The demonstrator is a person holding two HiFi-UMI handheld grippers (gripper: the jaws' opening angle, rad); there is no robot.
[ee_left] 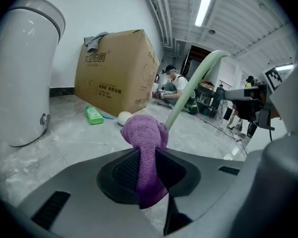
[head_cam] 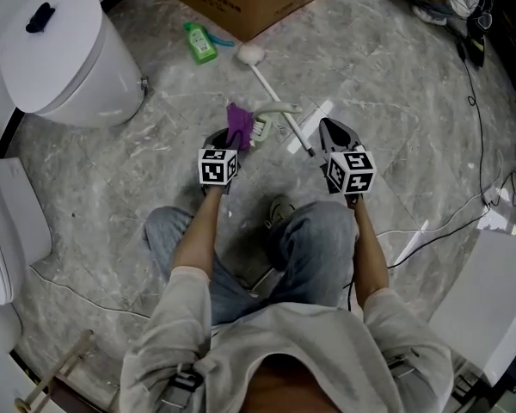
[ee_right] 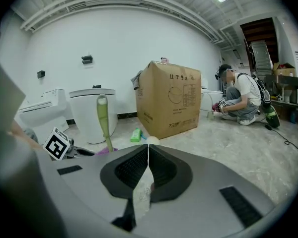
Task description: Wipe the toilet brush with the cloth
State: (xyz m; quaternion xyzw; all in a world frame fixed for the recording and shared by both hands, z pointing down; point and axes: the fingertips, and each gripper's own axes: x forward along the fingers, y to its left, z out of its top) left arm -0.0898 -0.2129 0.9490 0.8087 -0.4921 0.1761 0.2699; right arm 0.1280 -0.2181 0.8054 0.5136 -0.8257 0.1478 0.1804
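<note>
**Your left gripper [ee_left: 148,170] grips the purple cloth [ee_left: 145,138] at frame centre.**
The pale green toilet brush handle [ee_left: 191,86] rises from behind the cloth toward the upper right. A cardboard box [ee_left: 116,68] and a green bottle [ee_left: 94,115] sit centre left.

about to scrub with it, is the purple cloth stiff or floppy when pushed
Probably floppy: the purple cloth bunches and droops where the left gripper pinches it. Likely light, since that one pinch holds it up. Pushed against something, it would probably fold rather than press firmly.
</note>
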